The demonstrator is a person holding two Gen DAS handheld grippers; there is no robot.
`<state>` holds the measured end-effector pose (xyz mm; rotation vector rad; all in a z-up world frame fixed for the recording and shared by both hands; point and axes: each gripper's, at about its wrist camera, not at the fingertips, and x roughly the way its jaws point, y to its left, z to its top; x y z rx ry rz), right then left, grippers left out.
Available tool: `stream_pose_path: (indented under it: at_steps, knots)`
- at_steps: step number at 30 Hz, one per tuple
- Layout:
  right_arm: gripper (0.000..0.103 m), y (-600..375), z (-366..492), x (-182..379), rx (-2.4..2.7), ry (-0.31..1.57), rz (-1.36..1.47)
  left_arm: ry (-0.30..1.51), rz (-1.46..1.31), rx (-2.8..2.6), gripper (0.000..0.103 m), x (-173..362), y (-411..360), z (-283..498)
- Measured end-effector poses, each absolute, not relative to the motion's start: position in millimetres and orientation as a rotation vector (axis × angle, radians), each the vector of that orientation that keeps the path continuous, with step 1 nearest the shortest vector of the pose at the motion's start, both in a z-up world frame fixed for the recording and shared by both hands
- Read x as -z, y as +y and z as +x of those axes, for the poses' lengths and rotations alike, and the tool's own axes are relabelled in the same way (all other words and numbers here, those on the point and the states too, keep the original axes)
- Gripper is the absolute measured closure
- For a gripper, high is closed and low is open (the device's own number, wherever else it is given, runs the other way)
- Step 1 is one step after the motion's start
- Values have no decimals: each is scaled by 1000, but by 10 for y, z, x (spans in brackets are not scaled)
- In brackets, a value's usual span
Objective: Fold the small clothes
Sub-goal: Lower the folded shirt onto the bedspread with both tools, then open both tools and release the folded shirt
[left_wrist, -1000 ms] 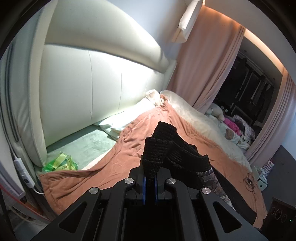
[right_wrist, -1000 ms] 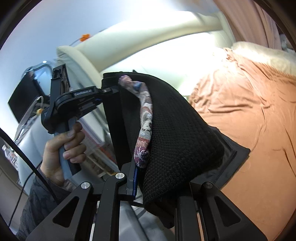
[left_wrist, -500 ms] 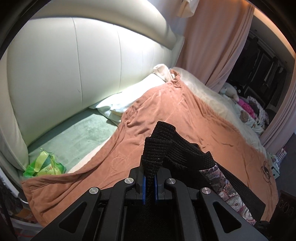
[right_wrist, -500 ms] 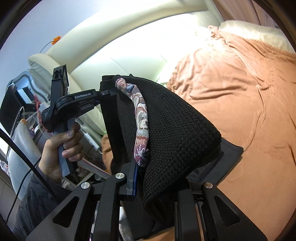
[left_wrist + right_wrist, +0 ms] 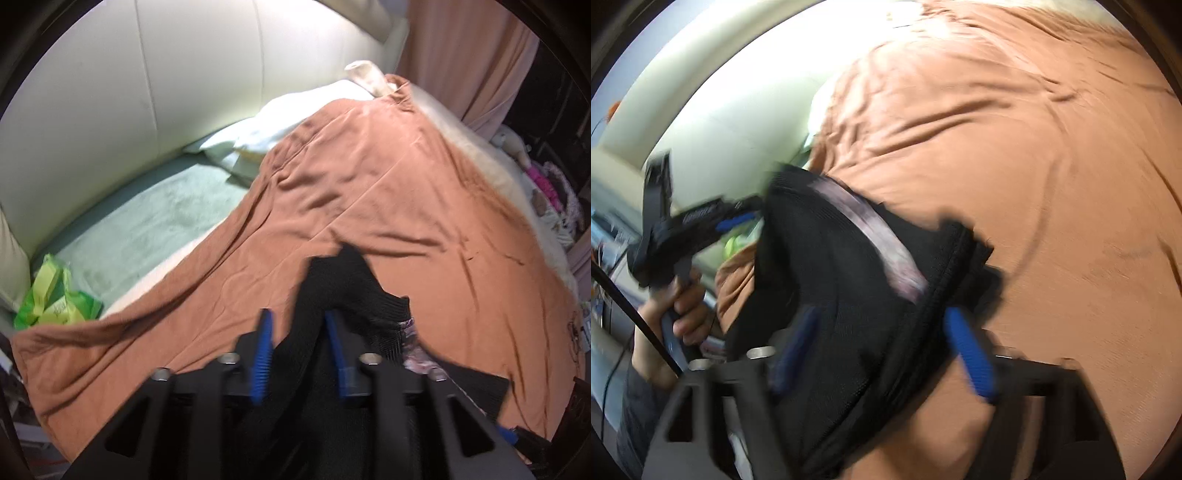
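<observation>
While a wide bed (image 5: 122, 229) with a padded cream headboard (image 5: 147, 85) fills both views, a wrinkled rust-orange blanket (image 5: 388, 192) covers most of it and probably serves as the folding surface. A white pillow (image 5: 288, 114) lies at the head end, and a crumpled green plastic bag (image 5: 51, 299) sits on the pale green sheet beside the blanket.

Low over the blanket hangs a small black knitted garment with a patterned pink-grey trim (image 5: 849, 288), stretched between the two tools, seemingly being laid down flat. The right gripper (image 5: 882, 350) has just been opening; its blue pads stand wide, with cloth draped loosely between them. The left gripper (image 5: 299, 325), held in the person's hand (image 5: 683, 306), has also just been opening, its pads clear of the black fabric that runs between them.
</observation>
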<state>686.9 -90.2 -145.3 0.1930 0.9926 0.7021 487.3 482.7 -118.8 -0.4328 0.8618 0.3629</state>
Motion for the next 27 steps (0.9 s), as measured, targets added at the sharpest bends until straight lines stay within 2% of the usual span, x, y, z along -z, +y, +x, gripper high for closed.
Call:
stream_pose_path:
  at_steps: [1,3,13,27]
  knots:
    - [28,-883,6889,1439,-703,990,197,854,-432,-371,56,1209,4833,4838]
    - [28,-972,6882,1437,-706,991,210,845,-436,-364,56,1222,4833,4762]
    - [28,-1147,6673,1372,-720,975,219,869,-465,-339,56,1205,4705,4231]
    - [28,-813,5850,1243,-796,928,45,894,-455,-304,56,1324,4315,3352]
